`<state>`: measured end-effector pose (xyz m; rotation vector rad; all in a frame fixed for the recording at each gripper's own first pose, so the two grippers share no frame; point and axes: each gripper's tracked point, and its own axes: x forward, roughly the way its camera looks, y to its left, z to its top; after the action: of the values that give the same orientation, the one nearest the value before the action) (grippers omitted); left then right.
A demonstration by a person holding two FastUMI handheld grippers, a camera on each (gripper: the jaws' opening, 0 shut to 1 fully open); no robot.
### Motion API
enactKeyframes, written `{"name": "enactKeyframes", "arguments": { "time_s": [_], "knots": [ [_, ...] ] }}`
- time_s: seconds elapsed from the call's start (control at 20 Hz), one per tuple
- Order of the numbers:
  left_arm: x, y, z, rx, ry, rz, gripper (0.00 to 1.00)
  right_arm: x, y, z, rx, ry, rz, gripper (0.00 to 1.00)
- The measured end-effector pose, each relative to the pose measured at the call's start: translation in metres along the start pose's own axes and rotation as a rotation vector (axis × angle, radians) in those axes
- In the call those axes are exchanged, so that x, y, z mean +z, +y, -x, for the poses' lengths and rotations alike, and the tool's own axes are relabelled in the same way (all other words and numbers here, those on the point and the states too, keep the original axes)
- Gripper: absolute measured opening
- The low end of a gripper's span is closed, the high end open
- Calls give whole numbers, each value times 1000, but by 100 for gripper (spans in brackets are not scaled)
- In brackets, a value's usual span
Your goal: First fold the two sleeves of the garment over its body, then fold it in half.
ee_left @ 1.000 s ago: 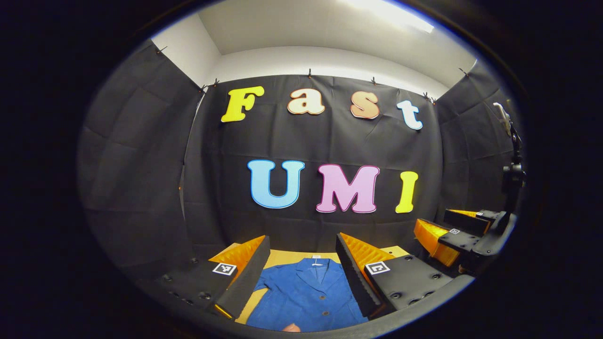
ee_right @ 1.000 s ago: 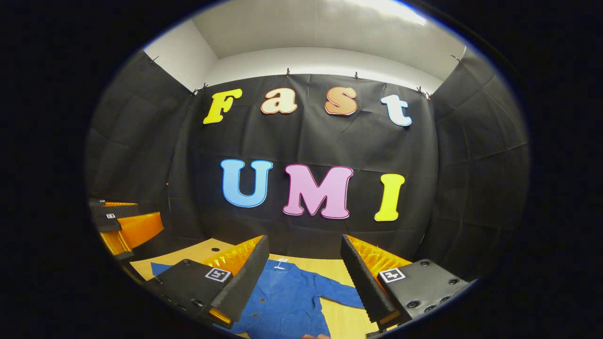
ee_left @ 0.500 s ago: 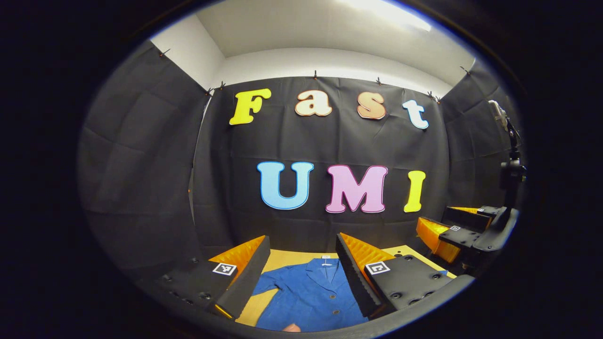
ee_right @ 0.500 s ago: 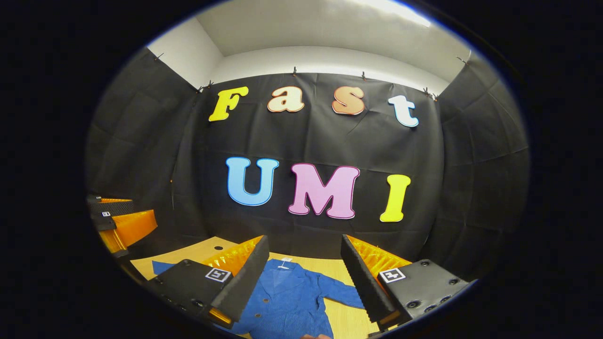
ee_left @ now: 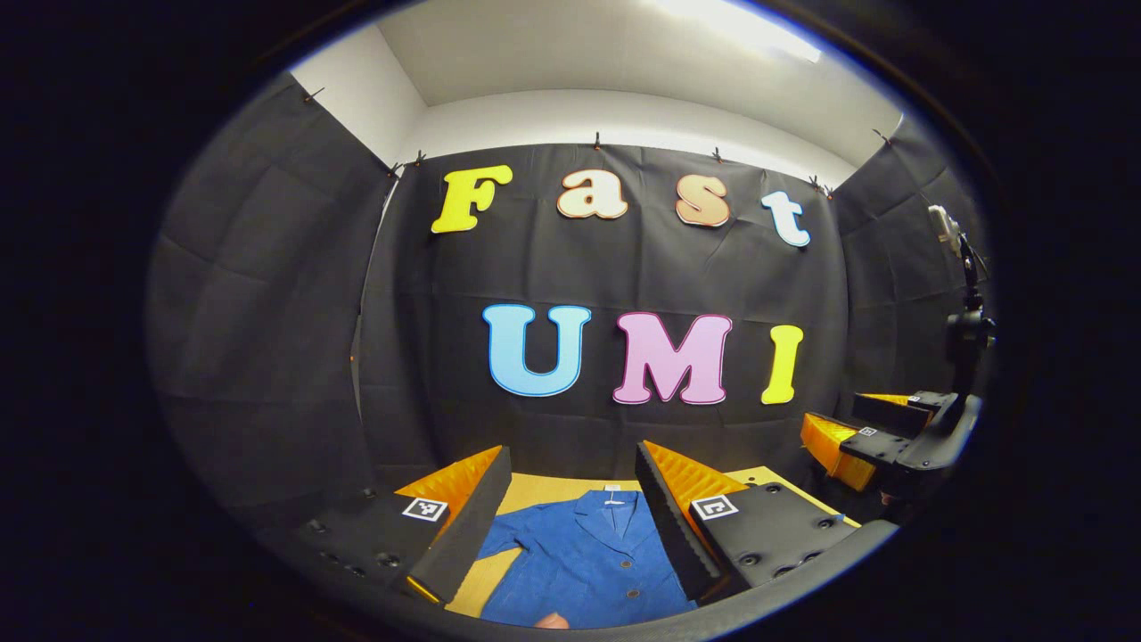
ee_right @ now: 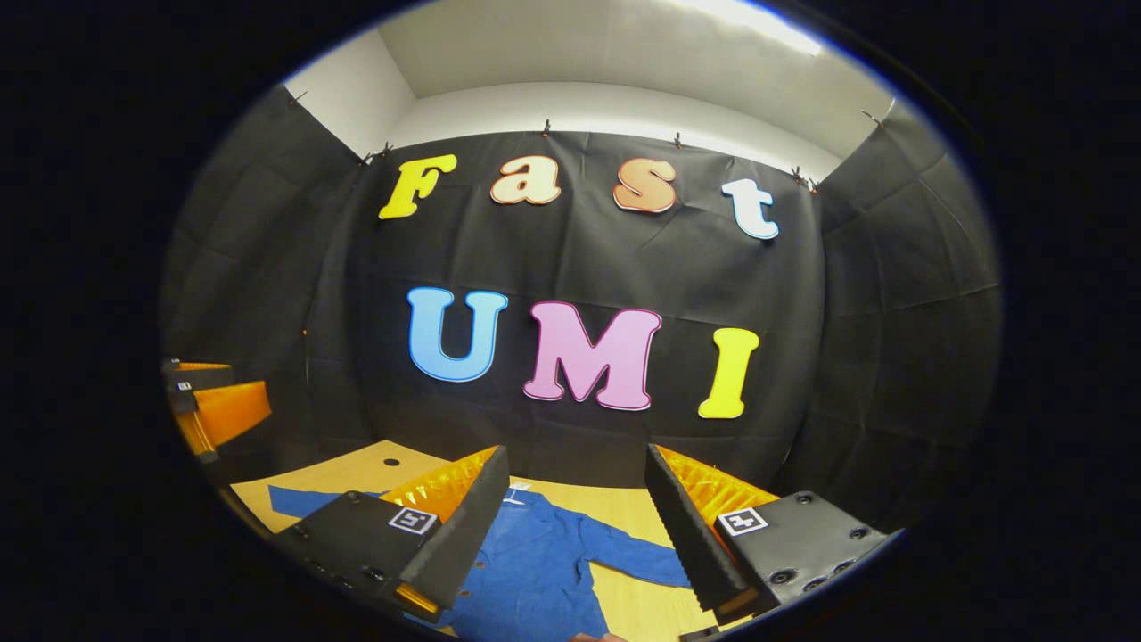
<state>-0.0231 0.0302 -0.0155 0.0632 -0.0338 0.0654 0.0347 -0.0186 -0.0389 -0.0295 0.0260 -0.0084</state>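
A blue button-front jacket lies flat on the wooden table, collar toward the far wall. In the right gripper view the jacket has one sleeve spread to the right and the other sleeve out to the left. My left gripper hangs open above the collar area with nothing between its fingers. My right gripper is open too, above the jacket's right shoulder. Each view catches the other gripper at its edge: the right gripper and the left gripper.
Black cloth walls close the booth behind and on both sides. A camera stand rises at the right edge of the left gripper view. A small hole marks the tabletop at the back left.
Both grippers have shifted only slightly; the right gripper view now tilts down a little and shows more of the table and the left sleeve. The jacket has not moved.
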Motion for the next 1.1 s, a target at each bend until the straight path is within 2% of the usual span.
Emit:
{"name": "enactKeyframes", "arguments": {
  "time_s": [0.25,0.4,0.55,0.65,0.75,0.95,1.1],
  "knots": [
    [-22,-11,-16,-40,31,8,81,-18,-52,-12,-72,12,40,93],
    [-35,-18,-38,-22,62,-6,82,-46,-89,-26,-90,37,50,93],
    [-32,-37,-54,-27,56,8,82,-123,-146,-43,-134,178,-11,98],
    [-30,-50,-65,-28,65,13,82,-183,-193,-44,-213,305,-71,98],
    [-24,-57,-76,-15,68,7,82,-234,-236,-52,-273,382,-75,98],
    [-18,-86,-97,-4,70,-49,83,-332,-288,-49,-330,559,-86,99],
    [-26,-116,-105,-21,92,-29,82,-390,-304,-51,-339,690,-120,99]
  ]
}}
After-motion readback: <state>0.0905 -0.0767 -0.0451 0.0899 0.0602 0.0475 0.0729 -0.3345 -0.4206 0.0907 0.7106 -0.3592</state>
